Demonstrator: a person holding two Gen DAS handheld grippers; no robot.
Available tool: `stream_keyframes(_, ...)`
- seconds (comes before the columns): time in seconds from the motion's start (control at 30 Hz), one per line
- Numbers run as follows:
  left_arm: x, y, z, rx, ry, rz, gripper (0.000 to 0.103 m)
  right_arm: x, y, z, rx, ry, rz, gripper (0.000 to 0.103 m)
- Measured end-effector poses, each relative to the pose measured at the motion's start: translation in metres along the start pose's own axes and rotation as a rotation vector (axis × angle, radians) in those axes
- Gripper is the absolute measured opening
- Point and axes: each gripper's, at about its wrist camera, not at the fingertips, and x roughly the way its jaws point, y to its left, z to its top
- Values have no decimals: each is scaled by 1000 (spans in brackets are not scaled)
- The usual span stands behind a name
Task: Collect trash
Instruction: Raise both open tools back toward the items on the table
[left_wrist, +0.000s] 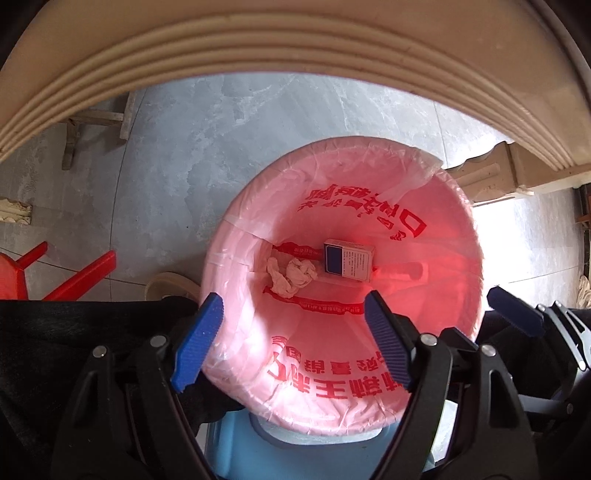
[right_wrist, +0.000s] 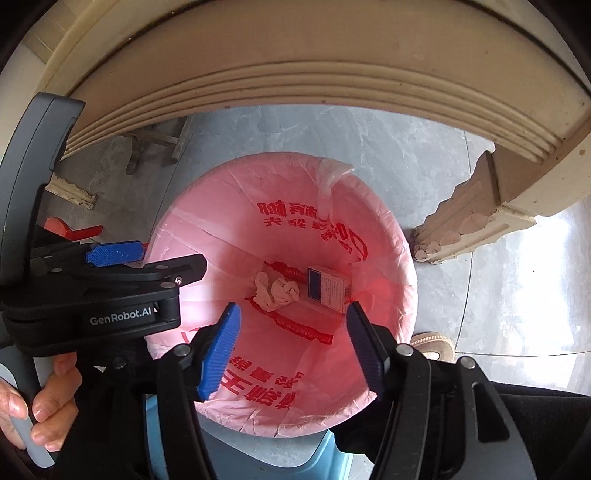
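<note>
Pink bag plastic (left_wrist: 436, 258) is lining the bin directly below both claws, and a crumpled tissue (left_wrist: 291, 277) and a small carton (left_wrist: 349, 260) are lying at its bottom. Left claw (left_wrist: 293, 343) and right claw (right_wrist: 291, 349) are being held spread, nothing pinched. Further trash is probably best being dropped from straight above the opening, clear of the loose liner.

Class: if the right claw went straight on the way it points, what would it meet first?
Probably the crumpled white tissue at the bottom of the pink-lined bin; the open right claw holds nothing, though depth is uncertain.
</note>
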Motion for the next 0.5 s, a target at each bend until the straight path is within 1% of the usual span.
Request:
stream_keyframes(0.1,-30,4,-7,18,-41,9,77,-28,7,-2,-17,-53,4,66)
stream_keyframes(0.17,-58,5,-11,63,-75,46,77,-51,11,-4,-20,-91,17,73)
stream_keyframes(0.2,-73,6,-14,84,-96,59,77,-65,13,-5,-22,-117,26,74)
stream_keyframes(0.3,-127,14,-15,119,-160,63,77,-111,17,-4,-29,-193,60,83)
stream_keyframes(0.37,-162,22,-8,130,-186,70,81,-144,21,0,-31,-250,76,90)
stream_keyframes(0.5,-230,34,15,137,-233,48,84,-205,29,25,-66,-334,87,96)
